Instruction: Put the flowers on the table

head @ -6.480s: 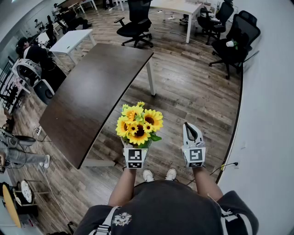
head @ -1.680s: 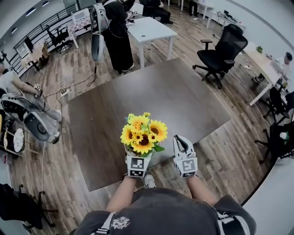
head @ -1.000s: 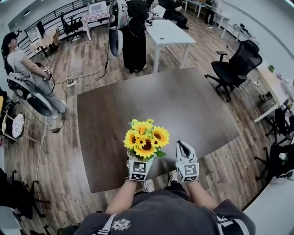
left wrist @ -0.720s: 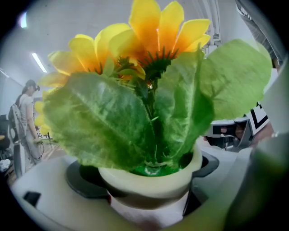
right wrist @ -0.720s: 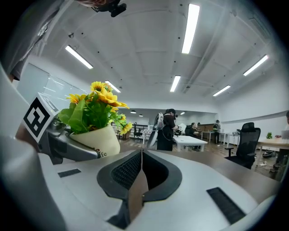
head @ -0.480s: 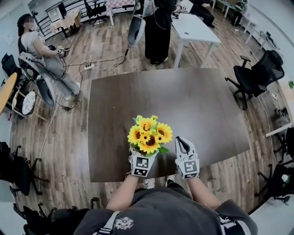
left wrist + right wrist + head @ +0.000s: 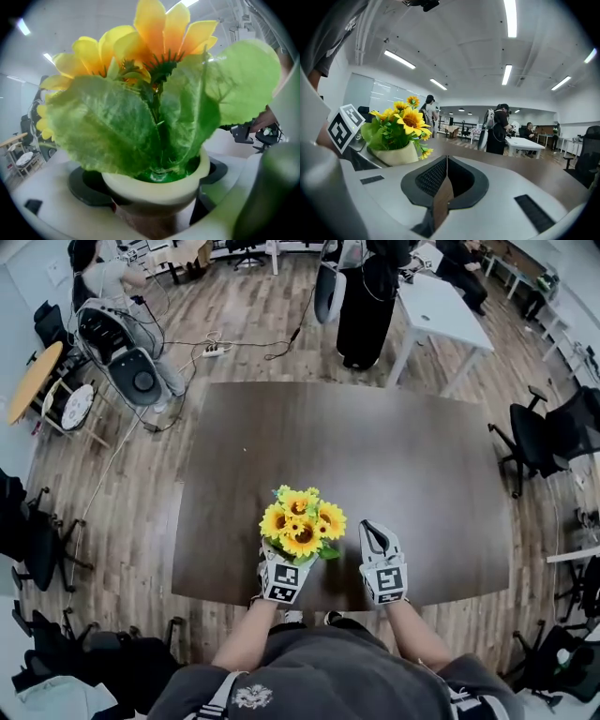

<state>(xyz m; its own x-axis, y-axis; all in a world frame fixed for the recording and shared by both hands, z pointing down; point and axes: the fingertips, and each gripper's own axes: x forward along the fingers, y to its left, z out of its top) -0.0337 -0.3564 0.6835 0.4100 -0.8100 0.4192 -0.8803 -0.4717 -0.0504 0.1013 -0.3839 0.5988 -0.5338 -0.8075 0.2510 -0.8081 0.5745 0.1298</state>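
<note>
Task item: flowers point(image 7: 302, 526), a bunch of sunflowers with broad green leaves, standing in a small cream pot point(image 7: 154, 187).
Location: carried upright in the left tongs point(image 7: 284, 559), over the near edge of the dark table point(image 7: 375, 427). Not judged set down; contact between pot base and table is not visible.
Left tongs state: clamped on the pot. One jaw sits on each side of the pot wall, just below the rim.
Right tongs state: right tongs point(image 7: 374, 533) with jaws pressed together and nothing between them, just beside the flowers.
Weight: judged light, but top-heavy, since the blooms spread wider than the pot.
Stiffness: pot rigid; leaves and petals soft and easily crushed or bent.
Surface: pot wall looks smooth, so slipping or tilting under a loose grip is possible.
Hold point: the pot wall below the rim, as now. Do not grip stems or leaves.
Arm pose: both forearms reach forward from the body, side by side, with both tongs pointing away from the person across the table edge.
</note>
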